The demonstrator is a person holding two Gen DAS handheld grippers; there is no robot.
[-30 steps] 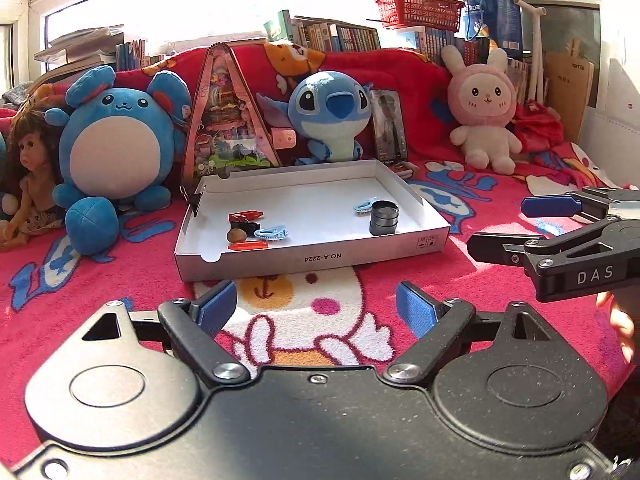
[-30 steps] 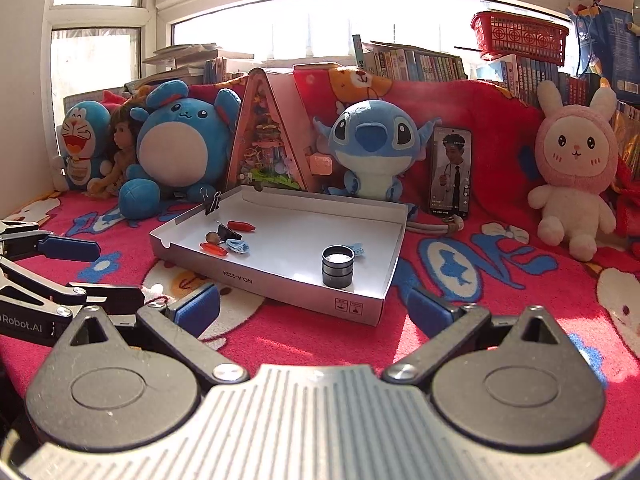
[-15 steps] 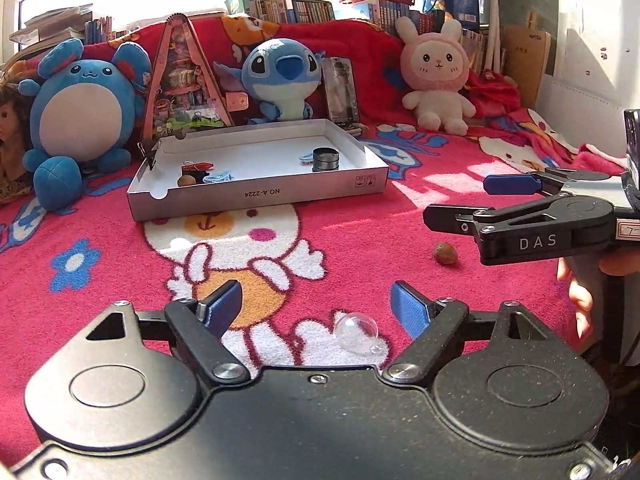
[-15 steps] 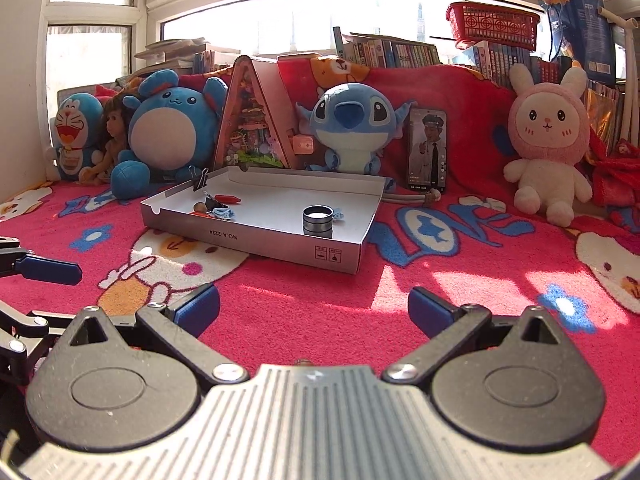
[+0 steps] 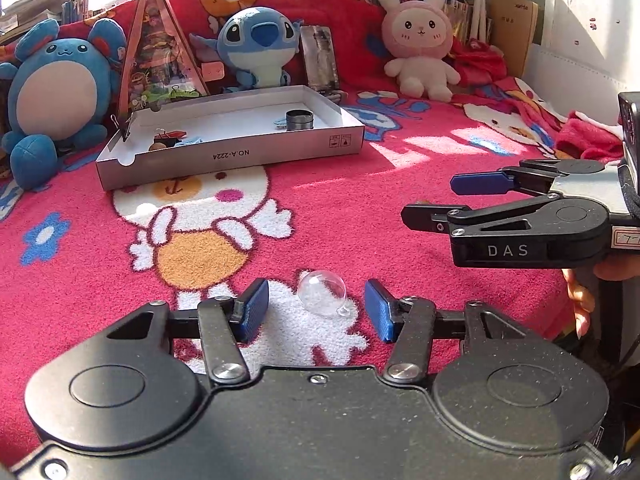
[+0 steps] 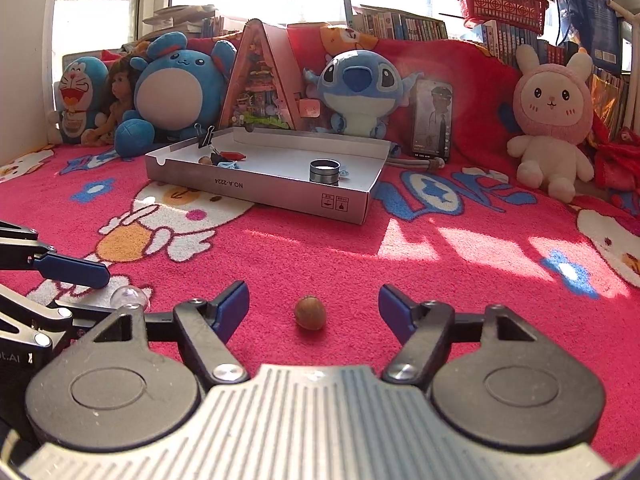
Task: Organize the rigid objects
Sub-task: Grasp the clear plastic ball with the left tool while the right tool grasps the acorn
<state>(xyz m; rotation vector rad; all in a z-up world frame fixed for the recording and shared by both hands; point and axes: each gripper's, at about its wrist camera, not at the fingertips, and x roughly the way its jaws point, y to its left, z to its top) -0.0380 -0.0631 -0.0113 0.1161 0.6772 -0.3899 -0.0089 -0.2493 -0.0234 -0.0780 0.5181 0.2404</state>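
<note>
A: Blanket (image 6: 400,280), red and fluffy, with cartoon cats on it. Starting at the left edge?

B: Yes. Left gripper (image 5: 316,310) first, low over the near edge of the blanket. Blue pads (image 5: 256,306) apart but closing in. Clear ball (image 5: 322,294) sitting right between them on a white cat. Not squeezed, a gap on each side.

A: And seen from the other camera?

B: Same clear ball (image 6: 129,297) peeking out near the bottom left, by the left gripper's (image 6: 72,280) blue pad.

A: Next to the right?

B: Right gripper (image 6: 314,310), also low near the front edge. Pads (image 6: 232,308) wider apart, closing too. Brown nut (image 6: 309,312) lying on the red fluff between them. Not touched by either pad.

A: Farther back?

B: White box (image 6: 264,184), open on top, near the middle of the blanket. In its left corner, a black clip (image 6: 206,138) on the rim and a heap of little things, too small to name. Toward its right side, a round metal tin (image 6: 324,171) standing up.

A: And behind the box?

B: Soft toys along the back edge. Big blue round one (image 6: 176,88) on the left, blue alien one (image 6: 358,88) in the middle, pink bunny (image 6: 552,120) on the right.
</note>
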